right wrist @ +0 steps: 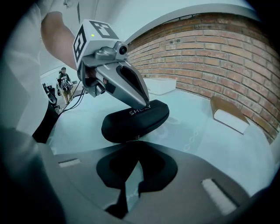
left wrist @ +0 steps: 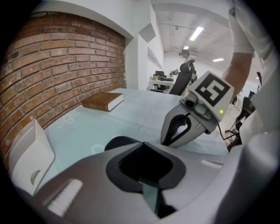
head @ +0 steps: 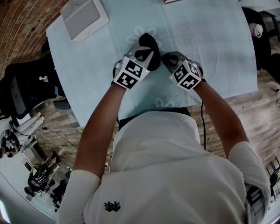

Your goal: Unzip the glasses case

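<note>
Two grippers on glasses case [right wrist: 131, 120], flat on table [head: 210, 52]. Left gripper [right wrist: 142, 101], jaws together, pins lid to steady it; right gripper [left wrist: 169, 139] closed at zip pull [right wrist: 136, 138], seemingly pinching, ready to draw.

The glasses case [head: 148, 43] lies on the worktop [head: 214, 48], near its middle, straight ahead of the person. The left claw [head: 146, 57] comes in from the left, its tip touching the top of the case. The right claw [head: 166, 60] sits just beside the case on its right. A box [head: 84, 16] lies at the far left corner. A book [head: 173, 1] lies at the far edge, behind the case.
</note>
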The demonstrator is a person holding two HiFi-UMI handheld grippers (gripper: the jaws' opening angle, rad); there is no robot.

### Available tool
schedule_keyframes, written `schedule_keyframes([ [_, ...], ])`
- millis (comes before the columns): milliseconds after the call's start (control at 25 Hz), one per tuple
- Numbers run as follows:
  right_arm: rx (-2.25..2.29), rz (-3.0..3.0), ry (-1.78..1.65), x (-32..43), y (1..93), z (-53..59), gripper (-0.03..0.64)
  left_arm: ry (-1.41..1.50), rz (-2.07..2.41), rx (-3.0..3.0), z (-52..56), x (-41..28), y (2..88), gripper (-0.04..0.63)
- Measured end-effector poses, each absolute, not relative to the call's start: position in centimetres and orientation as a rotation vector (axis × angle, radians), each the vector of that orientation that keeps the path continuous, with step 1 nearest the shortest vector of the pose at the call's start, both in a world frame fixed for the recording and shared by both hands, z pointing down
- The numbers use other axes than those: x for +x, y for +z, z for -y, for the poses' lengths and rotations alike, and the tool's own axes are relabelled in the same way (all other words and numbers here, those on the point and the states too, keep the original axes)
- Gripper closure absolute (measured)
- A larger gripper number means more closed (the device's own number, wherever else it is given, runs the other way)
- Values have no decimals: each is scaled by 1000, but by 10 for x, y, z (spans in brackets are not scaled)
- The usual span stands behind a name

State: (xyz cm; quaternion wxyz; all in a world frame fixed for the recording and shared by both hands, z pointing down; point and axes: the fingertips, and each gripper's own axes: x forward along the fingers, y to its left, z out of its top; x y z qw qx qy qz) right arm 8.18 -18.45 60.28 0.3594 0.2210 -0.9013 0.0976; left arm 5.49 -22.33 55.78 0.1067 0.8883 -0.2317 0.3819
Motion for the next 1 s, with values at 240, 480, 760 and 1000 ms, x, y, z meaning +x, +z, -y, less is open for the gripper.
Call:
schedule_keyframes([
  [240, 542, 2326, 238, 82, 602, 196, 617, 1116, 685, 2617, 225, 55, 557, 543],
  [480, 521, 2327, 227, 83, 601, 206, 617, 1119, 684, 2607, 225, 55, 556, 543],
  [760, 487, 2327, 199, 83, 600, 217, 615, 1114, 689, 2598, 224, 55, 556, 543],
  [1000, 416, 2328, 166, 84, 599, 226, 615, 1103, 689, 2596, 224, 56, 555, 543],
])
